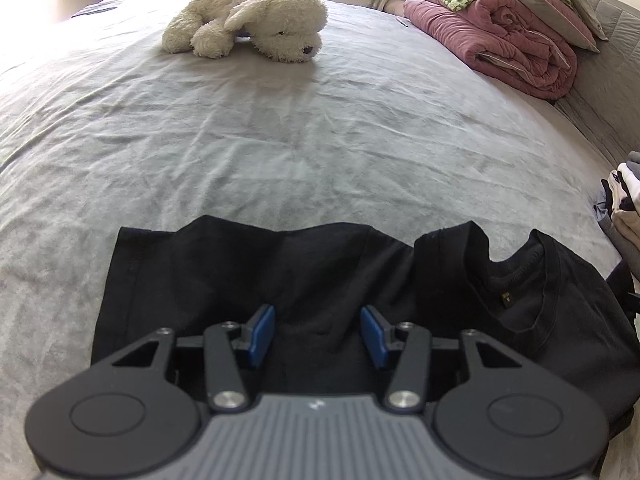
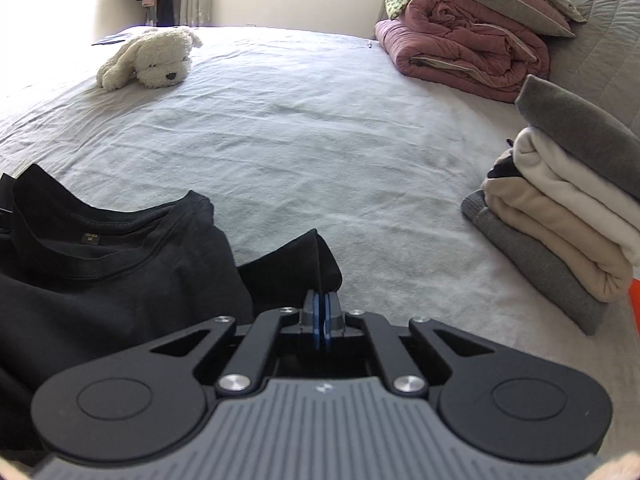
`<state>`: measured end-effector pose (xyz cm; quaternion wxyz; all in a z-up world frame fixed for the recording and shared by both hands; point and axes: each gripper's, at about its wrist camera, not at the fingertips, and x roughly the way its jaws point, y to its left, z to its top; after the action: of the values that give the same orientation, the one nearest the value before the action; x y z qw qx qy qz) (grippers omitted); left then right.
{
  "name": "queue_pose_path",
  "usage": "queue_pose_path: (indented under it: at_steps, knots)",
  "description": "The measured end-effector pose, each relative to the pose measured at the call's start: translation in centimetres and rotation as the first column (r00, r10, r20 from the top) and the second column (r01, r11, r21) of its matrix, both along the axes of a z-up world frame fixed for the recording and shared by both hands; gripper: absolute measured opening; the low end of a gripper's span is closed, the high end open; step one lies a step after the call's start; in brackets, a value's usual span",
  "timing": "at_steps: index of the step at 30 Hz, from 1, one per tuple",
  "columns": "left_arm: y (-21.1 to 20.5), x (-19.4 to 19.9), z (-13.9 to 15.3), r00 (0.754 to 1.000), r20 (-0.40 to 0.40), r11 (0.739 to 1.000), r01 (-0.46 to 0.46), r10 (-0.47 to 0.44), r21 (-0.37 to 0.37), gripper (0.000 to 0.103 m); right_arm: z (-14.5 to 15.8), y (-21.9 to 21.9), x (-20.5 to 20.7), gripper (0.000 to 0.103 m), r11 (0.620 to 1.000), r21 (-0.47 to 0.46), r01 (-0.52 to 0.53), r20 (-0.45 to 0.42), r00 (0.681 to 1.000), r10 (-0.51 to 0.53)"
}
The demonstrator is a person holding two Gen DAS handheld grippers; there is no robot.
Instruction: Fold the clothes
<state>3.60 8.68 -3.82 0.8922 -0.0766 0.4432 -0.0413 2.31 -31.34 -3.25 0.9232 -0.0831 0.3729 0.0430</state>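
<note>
Black cotton T-shirt lies on the grey bed; above it the left gripper is released, while the right gripper pinches its sleeve.

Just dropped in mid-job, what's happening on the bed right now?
A person with a gripper in each hand is folding a black T-shirt on the bed. The right gripper is shut on a sleeve of the shirt. The left gripper is open, over the shirt's body and holding nothing. A stack of folded clothes sits to the right; a plush dog and bedding lie farther back.
</note>
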Motion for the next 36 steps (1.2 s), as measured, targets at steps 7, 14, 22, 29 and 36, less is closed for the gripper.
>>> queue_pose_path:
  at_steps: [7,14,22,29,36]
  knots:
    - [0.3,-0.2,-0.1,1.000,0.005,1.000,0.011,-0.011,0.004,0.049,0.5,-2.7,-1.3,0.003,0.989,-0.070,0.129,0.072,0.990,-0.124]
    - [1.5,-1.4,-0.2,0.998,0.029,0.998,0.048,-0.049,0.027,0.049,-0.1,-6.0,-3.6,0.002,0.970,-0.106,0.220,0.101,0.973,-0.209]
    - [4.2,-3.5,0.7,0.997,0.071,0.999,0.022,-0.024,0.025,0.050,-2.4,-6.9,-4.8,0.000,0.979,-0.110,0.170,0.013,0.985,-0.170]
    - [7.9,-2.6,1.6,0.982,0.131,0.990,-0.139,0.137,0.006,0.051,-1.1,-7.1,-3.8,0.048,0.989,-0.038,0.142,0.064,0.988,-0.140]
    - [10.0,-0.5,-0.6,0.969,0.093,0.973,-0.229,0.230,-0.013,0.050,0.2,-7.2,-2.2,0.048,0.994,0.035,0.106,0.124,0.986,-0.109]
